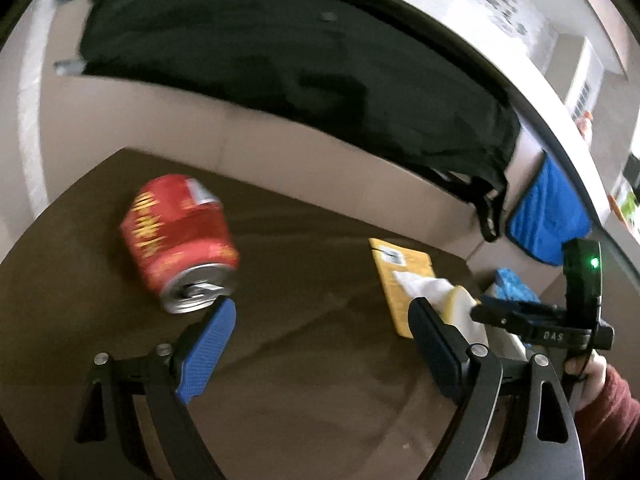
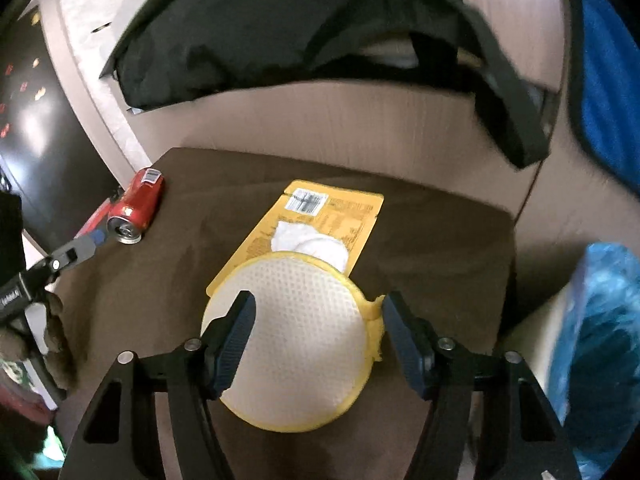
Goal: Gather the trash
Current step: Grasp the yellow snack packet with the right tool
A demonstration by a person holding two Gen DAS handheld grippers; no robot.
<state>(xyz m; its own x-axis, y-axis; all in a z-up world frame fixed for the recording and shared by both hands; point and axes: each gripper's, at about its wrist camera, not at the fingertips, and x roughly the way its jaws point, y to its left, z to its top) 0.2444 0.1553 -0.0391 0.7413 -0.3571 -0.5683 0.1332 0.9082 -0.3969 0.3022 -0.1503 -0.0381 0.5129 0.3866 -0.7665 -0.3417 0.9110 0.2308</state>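
Observation:
A red drink can (image 1: 180,242) lies on its side on the brown table top (image 1: 300,272), just ahead of my left gripper's left fingertip. My left gripper (image 1: 320,316) is open and empty. The can also shows at the left in the right wrist view (image 2: 136,208). A round white pad with a yellow rim (image 2: 296,336) lies on a yellow flat packet (image 2: 320,216), with a white tissue (image 2: 304,240) behind it. My right gripper (image 2: 318,310) is open, its fingers on either side of the pad.
A black bag (image 1: 280,60) hangs over the cardboard wall (image 1: 300,152) behind the table. A blue cloth (image 1: 548,216) hangs at the right. A blue plastic bag (image 2: 600,340) sits right of the table.

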